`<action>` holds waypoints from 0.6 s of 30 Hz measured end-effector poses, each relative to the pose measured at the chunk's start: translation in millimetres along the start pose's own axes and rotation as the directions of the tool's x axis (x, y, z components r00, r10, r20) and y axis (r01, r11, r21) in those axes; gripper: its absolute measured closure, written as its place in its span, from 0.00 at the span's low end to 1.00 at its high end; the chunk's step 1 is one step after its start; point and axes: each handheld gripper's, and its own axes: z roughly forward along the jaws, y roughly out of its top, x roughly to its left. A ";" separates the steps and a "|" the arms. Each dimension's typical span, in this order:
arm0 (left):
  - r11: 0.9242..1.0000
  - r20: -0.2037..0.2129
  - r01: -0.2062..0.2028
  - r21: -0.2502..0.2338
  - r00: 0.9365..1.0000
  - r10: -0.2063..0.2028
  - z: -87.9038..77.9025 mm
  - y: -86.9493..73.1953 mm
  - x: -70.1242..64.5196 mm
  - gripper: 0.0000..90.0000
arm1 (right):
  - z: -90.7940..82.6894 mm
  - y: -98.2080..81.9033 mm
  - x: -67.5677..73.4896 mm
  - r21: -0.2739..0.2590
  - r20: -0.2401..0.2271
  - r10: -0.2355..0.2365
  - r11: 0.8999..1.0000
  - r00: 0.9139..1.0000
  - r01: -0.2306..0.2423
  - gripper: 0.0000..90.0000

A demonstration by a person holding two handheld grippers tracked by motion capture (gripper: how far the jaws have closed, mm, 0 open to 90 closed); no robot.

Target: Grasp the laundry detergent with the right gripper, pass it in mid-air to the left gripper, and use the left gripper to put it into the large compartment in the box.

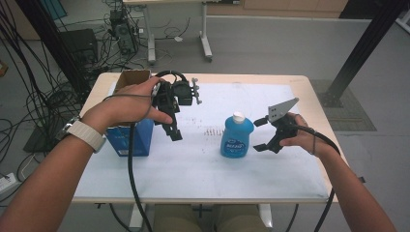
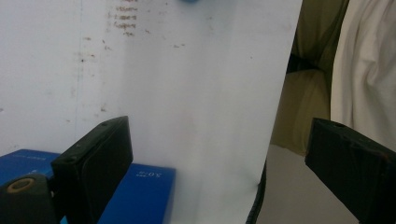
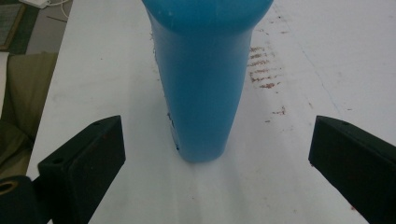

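right gripper (image 1: 261,134): we see its jaws wide apart, nothing clamped, just beside the bottle
blue bottle (image 1: 237,136): upright on the tabletop (image 1: 193,164), white cap (image 1: 238,116) on; in the right gripper view (image 3: 205,84) it stands ahead of the jaws, centred in the gap, touching neither
left gripper (image 1: 175,131): we see it held above the tabletop, tilted down, jaws apart and empty; well apart from the bottle
blue box (image 1: 139,137): open top, beside the left jaws; in the left gripper view (image 2: 140,196) we see its blue corner below the jaws
stains (image 1: 212,130): reddish marks between the two grippers
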 end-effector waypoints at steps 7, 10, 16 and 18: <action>1.000 0.000 0.000 0.000 1.000 0.000 0.0 -0.2 0.0 0.09 | 1.1 -1.3 0.1 -0.008 0.001 0.001 1.000 1.000 -0.001 0.04; 1.000 0.000 -0.001 0.001 1.000 0.001 -0.1 -0.2 0.0 0.09 | 2.0 -2.4 0.7 -0.012 0.001 0.002 1.000 1.000 -0.002 0.04; 1.000 0.000 -0.001 0.000 1.000 0.001 -0.1 -0.2 -0.4 0.09 | 3.4 -4.0 1.5 -0.016 0.000 0.004 1.000 1.000 -0.004 0.04; 1.000 0.000 0.000 0.001 1.000 0.000 -0.2 -0.4 -0.4 0.09 | 3.4 -4.2 1.5 -0.017 0.002 0.004 1.000 1.000 -0.004 0.04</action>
